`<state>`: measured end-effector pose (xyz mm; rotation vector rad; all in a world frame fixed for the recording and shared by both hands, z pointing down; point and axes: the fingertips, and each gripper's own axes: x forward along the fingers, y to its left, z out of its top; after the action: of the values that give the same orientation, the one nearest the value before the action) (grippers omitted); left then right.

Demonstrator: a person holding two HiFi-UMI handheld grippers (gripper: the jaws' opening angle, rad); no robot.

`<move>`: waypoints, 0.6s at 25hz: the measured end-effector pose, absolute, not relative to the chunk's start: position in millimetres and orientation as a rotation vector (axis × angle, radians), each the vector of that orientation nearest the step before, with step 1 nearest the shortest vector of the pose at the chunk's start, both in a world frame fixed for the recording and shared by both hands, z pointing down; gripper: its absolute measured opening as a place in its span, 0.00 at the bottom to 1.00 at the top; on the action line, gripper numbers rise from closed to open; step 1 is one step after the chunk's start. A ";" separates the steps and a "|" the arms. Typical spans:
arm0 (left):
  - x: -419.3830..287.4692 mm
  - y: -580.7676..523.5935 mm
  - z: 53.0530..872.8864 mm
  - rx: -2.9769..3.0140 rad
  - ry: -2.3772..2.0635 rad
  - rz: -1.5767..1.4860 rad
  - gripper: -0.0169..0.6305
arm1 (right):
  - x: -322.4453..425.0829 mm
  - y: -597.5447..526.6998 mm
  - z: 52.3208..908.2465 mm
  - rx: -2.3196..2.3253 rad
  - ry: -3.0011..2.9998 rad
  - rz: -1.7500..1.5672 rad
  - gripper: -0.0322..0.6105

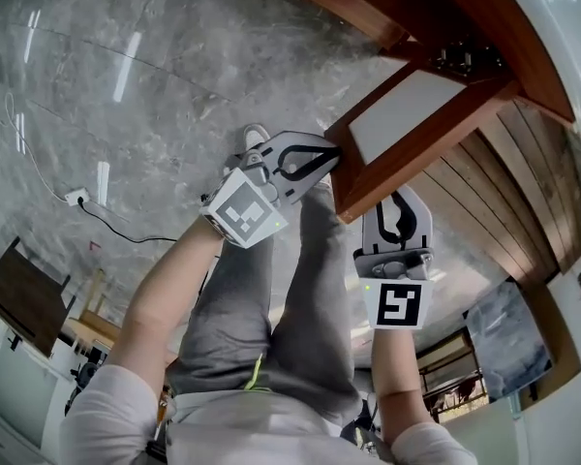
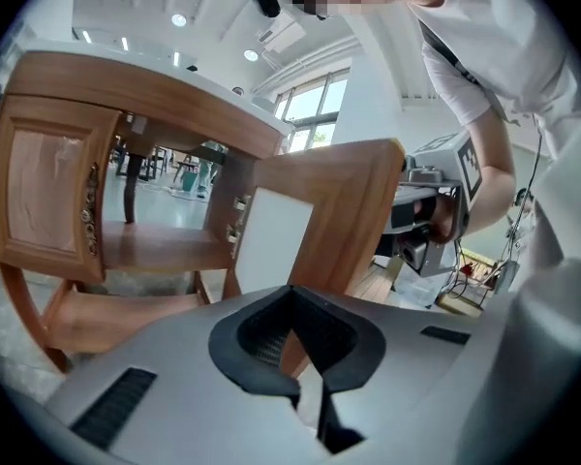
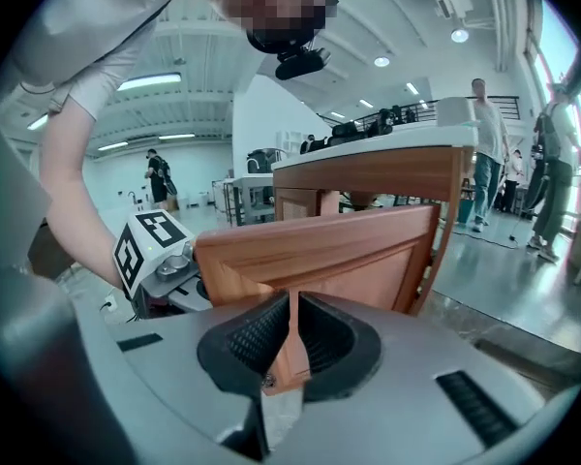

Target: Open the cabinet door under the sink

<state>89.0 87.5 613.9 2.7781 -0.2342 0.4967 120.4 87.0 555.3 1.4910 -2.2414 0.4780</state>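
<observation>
One left gripper [image 1: 331, 155], one right gripper [image 1: 398, 200] clamp one cabinet door [image 1: 407, 116].

**Floor** [image 1: 126, 85]: polished grey stone with pale veining that reflects the ceiling lights. Near its left edge in the head view lies a white socket block [image 1: 76, 198]. A black cable [image 1: 126, 231] runs rightward from the block across the stone, and a thin white cord [image 1: 19, 153] trails over the stone beside it. Along the right edge the stone meets wooden planks [image 1: 508, 197]. The wooden cabinet [image 2: 145, 90] stands on curved legs on the stone, its cabinet door [image 1: 416, 129] swung open above the floor.
</observation>
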 end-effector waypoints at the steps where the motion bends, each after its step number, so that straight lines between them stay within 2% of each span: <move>1: 99.1 93.2 608.4 2.759 -0.214 0.475 0.04 | 131.9 93.7 553.1 1.517 -2.208 0.494 0.13; 8: 146.7 88.9 567.4 2.725 -0.288 0.349 0.04 | 229.0 134.6 542.6 1.700 -1.990 0.558 0.12; 15: 166.9 73.0 536.1 2.669 -0.375 0.310 0.04 | 247.4 142.7 517.0 1.744 -1.985 0.570 0.12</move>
<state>166.9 73.0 536.1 2.6686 -0.3746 0.3104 247.4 142.7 517.0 1.7443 -1.9850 0.5703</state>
